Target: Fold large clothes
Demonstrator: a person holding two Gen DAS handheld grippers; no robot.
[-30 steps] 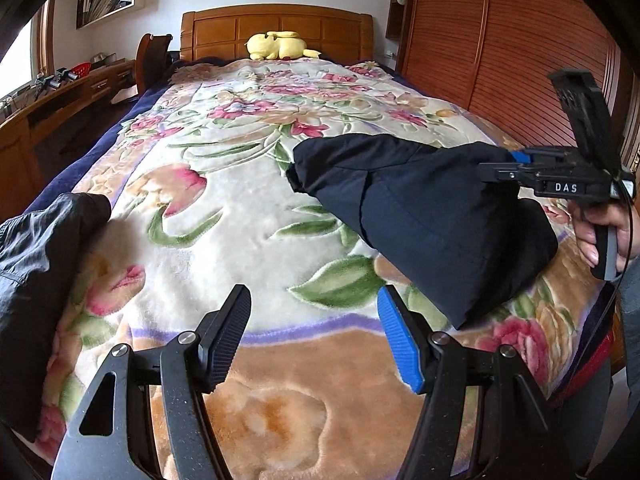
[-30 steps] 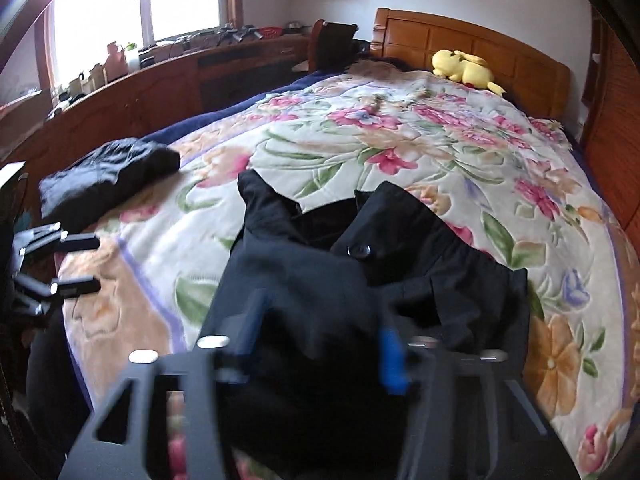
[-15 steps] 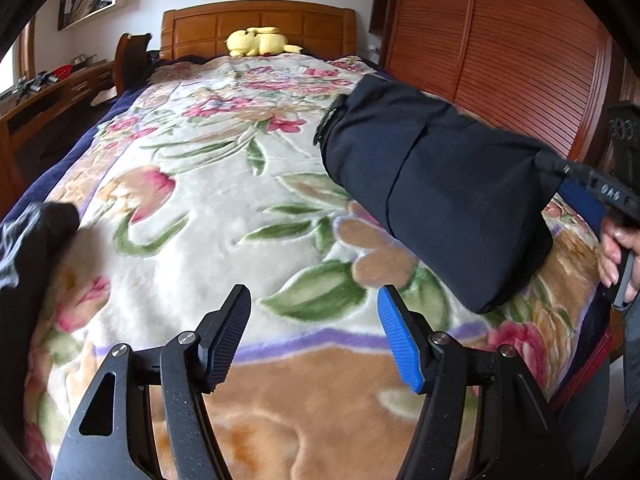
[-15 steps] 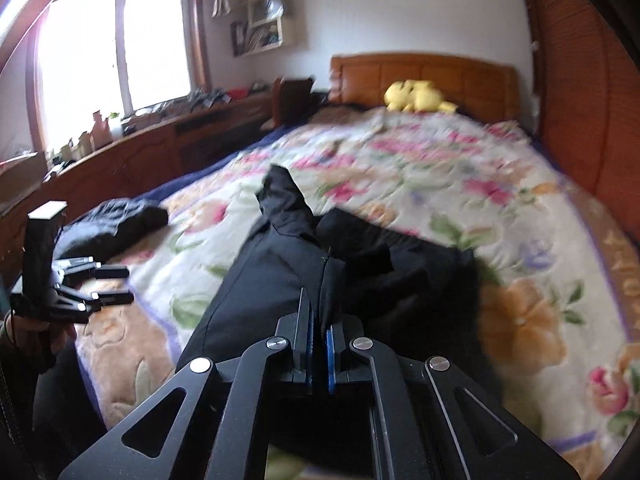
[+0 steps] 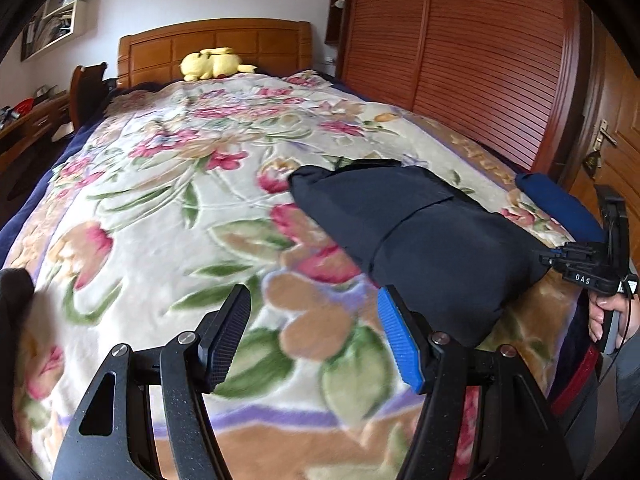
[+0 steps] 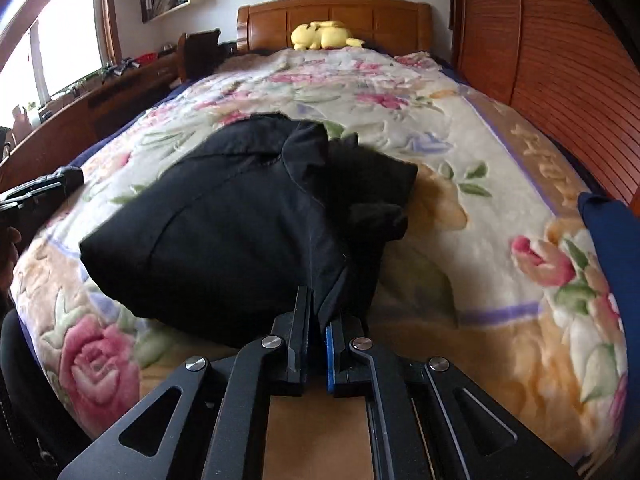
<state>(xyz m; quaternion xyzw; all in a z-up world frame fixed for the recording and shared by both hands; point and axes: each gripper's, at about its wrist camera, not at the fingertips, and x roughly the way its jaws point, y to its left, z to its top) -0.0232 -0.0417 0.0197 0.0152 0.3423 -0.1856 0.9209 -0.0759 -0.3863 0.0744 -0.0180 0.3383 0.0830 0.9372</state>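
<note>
**Left wrist view: black garment pinched at the bed's foot, wide blanket free beside it**

Left wrist view, from left to right: a dark bundle of cloth [image 5: 14, 320] sits at the left edge of the bed. Next to it the floral plush blanket [image 5: 168, 208] lies bare across a broad stretch, reaching back to the wooden headboard [image 5: 216, 46], where a yellow plush toy [image 5: 214, 63] rests. The left gripper [image 5: 314, 334] hovers over this open stretch near the foot edge, its jaws standing wide apart with nothing between them. Just right of its blue pad begins the bulky folded black garment [image 5: 424, 240], lying on the blanket toward the right side of the bed. At the garment's near right corner the right gripper [image 5: 560, 258], held by a hand [image 5: 610, 312], meets the cloth. Beyond it a blue cloth [image 5: 560, 208] lies at the bed's right edge, close to the slatted wooden wardrobe [image 5: 480, 60].

In the right wrist view, the right gripper [image 6: 318, 320] is closed tight on a thin fold at the garment's near edge. The garment [image 6: 224, 224] spreads away up the bed, its far edge rumpled. Bare blanket [image 6: 460, 184] runs to its right as far as the blue cloth [image 6: 612, 248].
</note>
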